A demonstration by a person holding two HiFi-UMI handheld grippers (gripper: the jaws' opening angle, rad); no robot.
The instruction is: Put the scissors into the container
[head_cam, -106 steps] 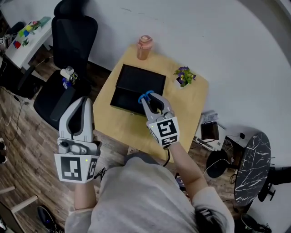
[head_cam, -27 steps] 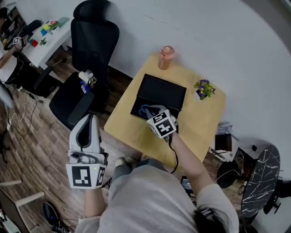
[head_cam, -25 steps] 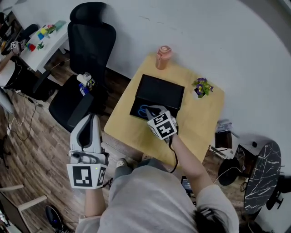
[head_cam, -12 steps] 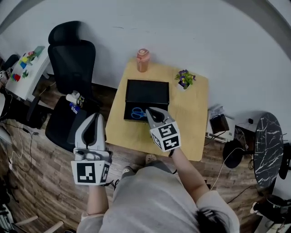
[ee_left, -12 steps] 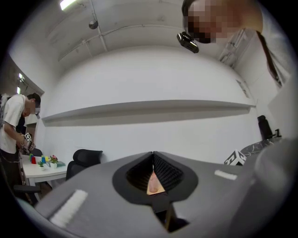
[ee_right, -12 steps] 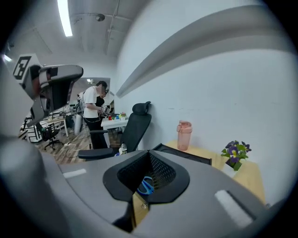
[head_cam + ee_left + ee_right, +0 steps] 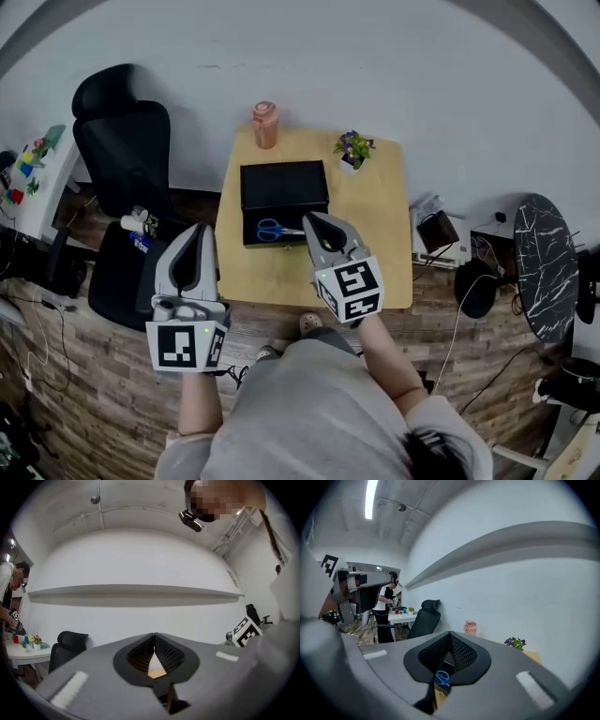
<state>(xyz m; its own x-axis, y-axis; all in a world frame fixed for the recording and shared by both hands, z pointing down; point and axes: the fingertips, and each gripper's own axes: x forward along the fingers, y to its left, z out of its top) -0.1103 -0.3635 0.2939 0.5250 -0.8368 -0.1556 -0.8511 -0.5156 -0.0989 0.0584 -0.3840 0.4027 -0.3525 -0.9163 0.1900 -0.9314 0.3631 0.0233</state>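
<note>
Table point(image 7: 370, 246) is seen carrying the black container point(image 7: 281, 183) near its rear-left corner. Both the right gripper point(image 7: 313, 223), by the container's front edge, and the left gripper point(image 7: 197, 234), off the table's left edge, are held with jaws pressed together and empty. Scissors point(image 7: 272, 229) are laid inside the container along its front edge, so the task is judged done.

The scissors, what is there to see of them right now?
The scissors have blue loop handles and pale, metal-looking blades that seem closed. They lie flat in the black container, near its side closest to the person, handles left, blades pointing right toward the right gripper. That gripper's jaws are shut on nothing, so the scissors lie free.
</note>
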